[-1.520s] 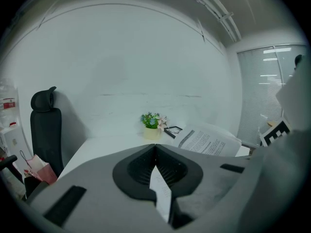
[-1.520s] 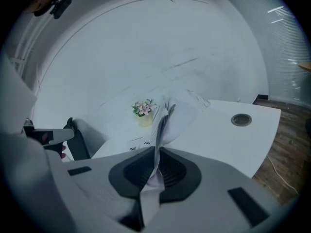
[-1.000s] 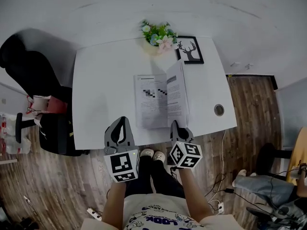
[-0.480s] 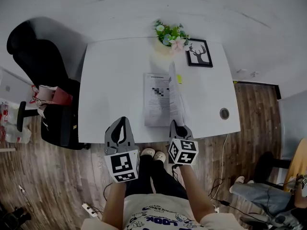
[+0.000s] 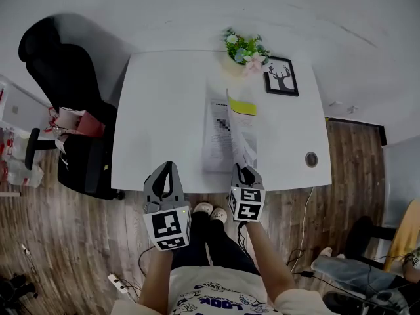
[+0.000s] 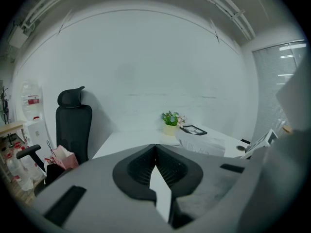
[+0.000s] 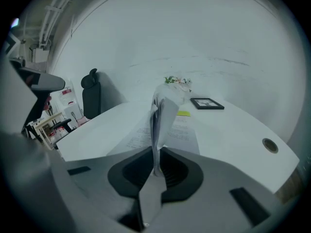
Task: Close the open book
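Observation:
The open book [image 5: 218, 131] lies on the white table [image 5: 161, 110], its left page flat. Its right-hand leaves [image 5: 240, 136] stand up on edge, with a yellow patch [image 5: 243, 106] at their far end. My right gripper [image 5: 241, 171] is at the table's near edge, shut on the near edge of those raised leaves; in the right gripper view the sheets [image 7: 162, 115] rise straight out of the closed jaws of the right gripper [image 7: 155, 165]. My left gripper [image 5: 165, 170] hovers off the table's near edge, left of the book, shut with nothing in it. In the left gripper view the left gripper [image 6: 155, 146] has the book [image 6: 201, 142] ahead to its right.
A flower pot [image 5: 244, 47] and a framed deer picture [image 5: 281, 76] stand at the table's far edge. A round cable hole [image 5: 311, 159] is near the right front corner. A black office chair [image 5: 56, 58] and a pink bag [image 5: 73, 122] are left of the table.
The book's right-hand leaves have swung up from a low slant to standing on edge, turned by the right gripper that holds them. Both grippers have shifted a little along the table's near edge.

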Demonstrator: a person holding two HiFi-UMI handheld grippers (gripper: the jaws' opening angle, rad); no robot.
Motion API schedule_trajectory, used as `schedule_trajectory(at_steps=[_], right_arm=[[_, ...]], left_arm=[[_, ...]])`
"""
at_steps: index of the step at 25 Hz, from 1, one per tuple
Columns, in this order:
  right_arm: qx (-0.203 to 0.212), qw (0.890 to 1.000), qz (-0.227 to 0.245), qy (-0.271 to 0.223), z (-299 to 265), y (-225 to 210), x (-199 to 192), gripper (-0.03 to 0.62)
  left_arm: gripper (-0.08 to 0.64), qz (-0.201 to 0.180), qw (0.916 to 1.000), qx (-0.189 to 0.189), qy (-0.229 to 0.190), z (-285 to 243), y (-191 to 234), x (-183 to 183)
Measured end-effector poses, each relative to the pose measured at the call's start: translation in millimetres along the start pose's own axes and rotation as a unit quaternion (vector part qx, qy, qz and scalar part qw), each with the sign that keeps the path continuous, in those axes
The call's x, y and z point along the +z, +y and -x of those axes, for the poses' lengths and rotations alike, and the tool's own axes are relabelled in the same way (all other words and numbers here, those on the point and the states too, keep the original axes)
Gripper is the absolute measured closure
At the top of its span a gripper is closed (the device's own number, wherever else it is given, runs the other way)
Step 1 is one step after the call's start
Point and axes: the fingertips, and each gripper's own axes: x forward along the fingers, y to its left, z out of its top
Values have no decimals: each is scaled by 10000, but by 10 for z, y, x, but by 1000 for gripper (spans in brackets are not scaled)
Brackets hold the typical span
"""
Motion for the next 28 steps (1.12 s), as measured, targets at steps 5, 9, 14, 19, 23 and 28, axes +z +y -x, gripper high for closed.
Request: schedule_trajectory(at_steps=[5, 9, 14, 19, 23, 28], right_arm=[[132, 9985, 480, 237, -146, 181, -32, 498], [173, 9968, 673, 405, -222, 276, -52, 468], [226, 9922, 1097, 541, -259, 338, -91, 427], [467, 9882, 1316, 636, -262, 415, -114, 413], [820, 9849, 1334, 744, -232, 551, -151, 344], [1082, 9837, 1317, 571, -112, 756, -85, 341]], left_arm=[[537, 36, 10000, 74, 2, 67, 59, -36], [537, 58, 9999, 129, 10, 118, 109, -51], [537, 112, 9996, 248, 17, 185, 216, -80], [537, 174, 9993, 333, 10, 246, 302, -119], [537, 202, 9991, 368, 14, 265, 331, -129], [537, 220, 9990, 377, -31, 277, 361, -99]])
